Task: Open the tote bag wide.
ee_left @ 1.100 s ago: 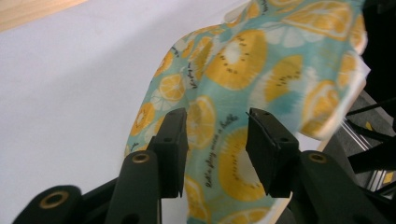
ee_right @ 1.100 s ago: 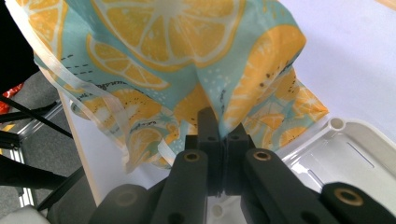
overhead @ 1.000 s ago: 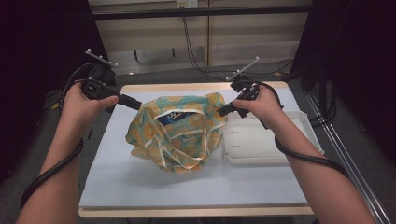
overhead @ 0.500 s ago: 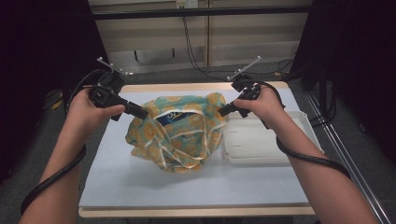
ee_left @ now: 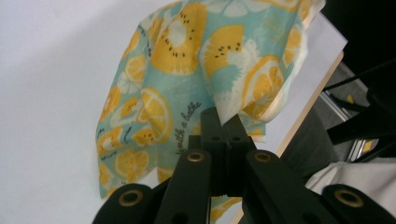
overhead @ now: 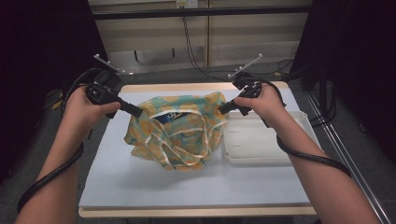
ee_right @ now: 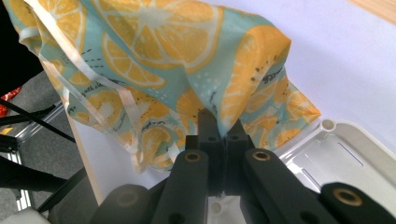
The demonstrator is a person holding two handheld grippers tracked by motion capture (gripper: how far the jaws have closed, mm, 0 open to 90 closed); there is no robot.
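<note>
— What were the jaws doing when you looked?

— Both pairs were clenched on the cloth bag [overhead: 180,133], the one printed with orange slices on pale blue. The left gripper [overhead: 138,112] had only just finished closing, and its jaws pinched a fold of the fabric at the bag's left edge. In the left gripper view the cloth [ee_left: 196,79] bunched up right above the closed jaws.

— And the other side?

— The right gripper [overhead: 220,110] had its jaws pressed together on the bag's right edge. In the right gripper view the fabric [ee_right: 187,70] rose from between them, and the pale ribbon handles [ee_right: 126,100] hung down to one side.

— Where did the bag sit?

— Between the two grippers, near the middle of the white surface [overhead: 140,186], a bit toward the far edge. It sagged in a crumpled heap, with its white handles [overhead: 187,149] looping across the front and a dark label [overhead: 170,116] showing near the top.

— Anything beside it?

— A shallow white tray [overhead: 280,154] lay just to the bag's right, touching or nearly touching the cloth. The person's hands [overhead: 81,109] held the grippers from either side, cables [overhead: 51,172] trailing back along the forearms.
</note>
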